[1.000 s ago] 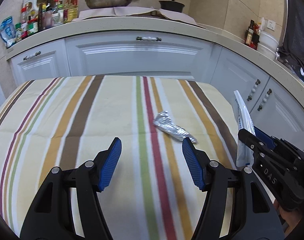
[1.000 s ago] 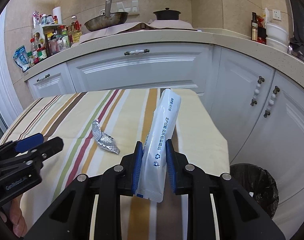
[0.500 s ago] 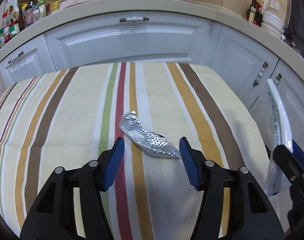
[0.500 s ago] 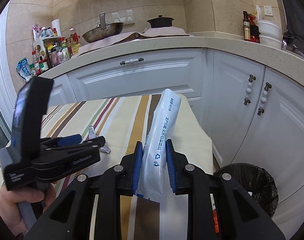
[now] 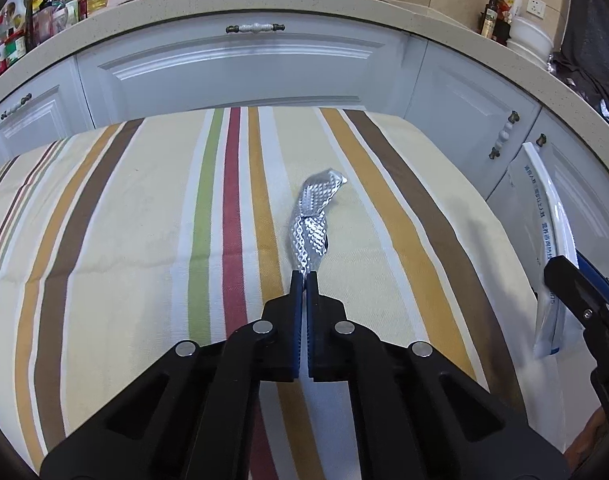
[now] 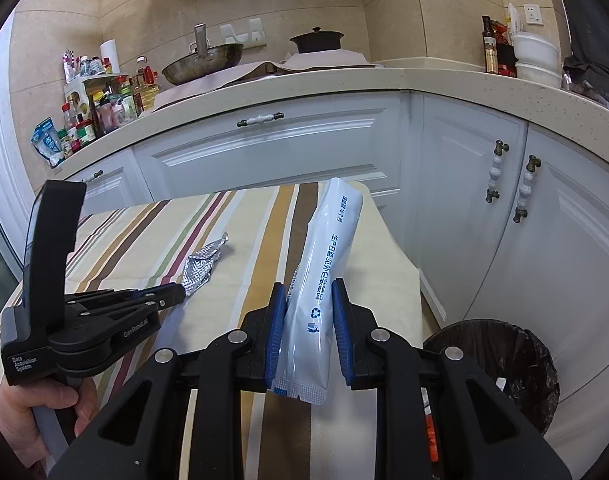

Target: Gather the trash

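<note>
A crumpled silver foil wrapper [image 5: 312, 216] lies on the striped tablecloth [image 5: 124, 220]. My left gripper [image 5: 304, 277] is shut on the wrapper's near end. The wrapper [image 6: 202, 266] and left gripper [image 6: 180, 292] also show in the right wrist view. My right gripper [image 6: 307, 300] is shut on a white plastic pouch [image 6: 324, 264] with blue print and holds it upright above the table's right edge. The pouch [image 5: 544, 248] and right gripper [image 5: 576, 284] show at the right of the left wrist view.
A bin with a black bag [image 6: 500, 364] stands on the floor to the right of the table. White cabinets [image 5: 240, 68] and a countertop [image 6: 344, 80] with a wok, a pot and bottles curve behind the table.
My left gripper moved forward and closed on the foil wrapper, which now points away from me. My right gripper kept the pouch and moved slightly right, toward the bin.
</note>
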The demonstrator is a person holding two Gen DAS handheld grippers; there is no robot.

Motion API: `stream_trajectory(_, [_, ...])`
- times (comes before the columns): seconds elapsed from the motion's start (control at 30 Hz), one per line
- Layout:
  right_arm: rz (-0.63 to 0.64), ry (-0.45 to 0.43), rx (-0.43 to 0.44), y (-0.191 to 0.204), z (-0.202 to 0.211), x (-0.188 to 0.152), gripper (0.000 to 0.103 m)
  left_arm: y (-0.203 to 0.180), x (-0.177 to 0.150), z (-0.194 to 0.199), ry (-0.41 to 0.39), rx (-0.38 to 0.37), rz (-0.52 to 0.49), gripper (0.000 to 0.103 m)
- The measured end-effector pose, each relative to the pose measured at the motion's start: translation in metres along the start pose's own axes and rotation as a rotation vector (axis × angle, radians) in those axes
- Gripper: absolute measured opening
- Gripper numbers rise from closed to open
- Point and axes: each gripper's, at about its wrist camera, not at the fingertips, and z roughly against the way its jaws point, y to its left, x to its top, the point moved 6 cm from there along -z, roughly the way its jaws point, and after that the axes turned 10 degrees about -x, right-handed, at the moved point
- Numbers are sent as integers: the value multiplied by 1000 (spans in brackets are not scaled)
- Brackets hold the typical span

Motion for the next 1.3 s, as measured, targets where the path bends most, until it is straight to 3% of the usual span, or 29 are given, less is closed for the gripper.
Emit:
stream_trajectory(0.7, [20, -35, -15, 7, 23, -4, 25, 3, -2, 75, -158, 15, -58, 0])
stream_trajectory(1.3, [25, -75, -25, 9, 44, -1, 25, -1, 1, 121, -238, 10, -84, 0])
